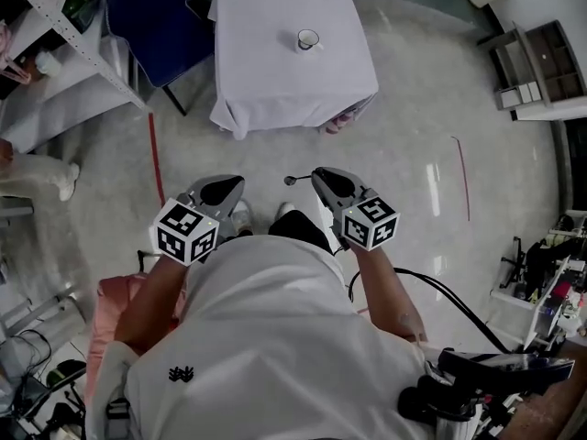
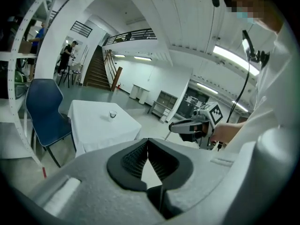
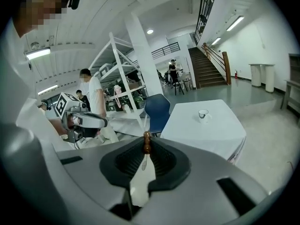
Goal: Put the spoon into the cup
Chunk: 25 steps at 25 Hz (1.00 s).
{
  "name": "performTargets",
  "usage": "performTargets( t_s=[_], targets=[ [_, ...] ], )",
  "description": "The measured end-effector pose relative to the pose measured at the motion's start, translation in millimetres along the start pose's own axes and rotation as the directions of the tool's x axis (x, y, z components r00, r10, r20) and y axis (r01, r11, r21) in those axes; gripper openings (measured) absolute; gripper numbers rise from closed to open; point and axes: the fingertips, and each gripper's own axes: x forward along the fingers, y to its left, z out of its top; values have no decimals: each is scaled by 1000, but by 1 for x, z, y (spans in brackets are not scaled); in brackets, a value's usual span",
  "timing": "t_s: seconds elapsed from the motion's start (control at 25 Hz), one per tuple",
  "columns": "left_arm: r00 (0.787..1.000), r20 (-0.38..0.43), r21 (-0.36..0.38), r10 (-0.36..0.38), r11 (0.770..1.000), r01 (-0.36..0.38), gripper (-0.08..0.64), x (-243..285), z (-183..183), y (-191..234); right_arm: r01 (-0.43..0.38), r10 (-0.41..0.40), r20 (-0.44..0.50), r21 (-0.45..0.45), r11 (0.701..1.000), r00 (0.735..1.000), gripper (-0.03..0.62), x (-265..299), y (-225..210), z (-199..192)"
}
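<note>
A white cup [image 1: 308, 39] stands on a table with a white cloth [image 1: 266, 81], far ahead of both grippers across open floor. It also shows as the cup [image 2: 112, 115] in the left gripper view and the cup [image 3: 203, 114] in the right gripper view. My right gripper [image 1: 316, 177] is shut on a spoon [image 3: 146, 144]. The spoon's brown knobbed end sticks out past the jaw tips, and its pale part lies back between the pads. In the head view the spoon [image 1: 290, 180] pokes out to the left. My left gripper [image 1: 237, 183] is shut and holds nothing.
A blue chair [image 1: 151, 16] stands at the table's left, next to a white shelving rack [image 1: 64, 26]. Red tape lines [image 1: 154, 154] mark the floor. Equipment and cables [image 1: 541, 282] crowd the right side. People stand by the rack and the stairs [image 2: 68, 60].
</note>
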Motion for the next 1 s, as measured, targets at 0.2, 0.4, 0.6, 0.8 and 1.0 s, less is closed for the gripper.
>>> performTargets(
  t_s=[0.2,0.4,0.6,0.8,1.0],
  targets=[
    [1000,12,-13,11,1000,-11,12,0,7,28,6,-6,-7,-8,1000,1000,43,25,-12,22],
    [999,17,-17,48,999,-48,12,2,20,54,-8,8,-1,6,1000,1000,43,50,-32,40],
    [993,29,-34,112,993,-111,12,8,38,89,-46,46,9,1,999,999,43,85,-59,66],
    [986,20,-59,165,985,-163,12,31,60,123,-78,78,20,-13,997,997,43,118,-98,100],
    [981,24,-60,192,980,-190,12,68,100,142,-96,97,16,-36,995,995,43,138,-152,136]
  ],
)
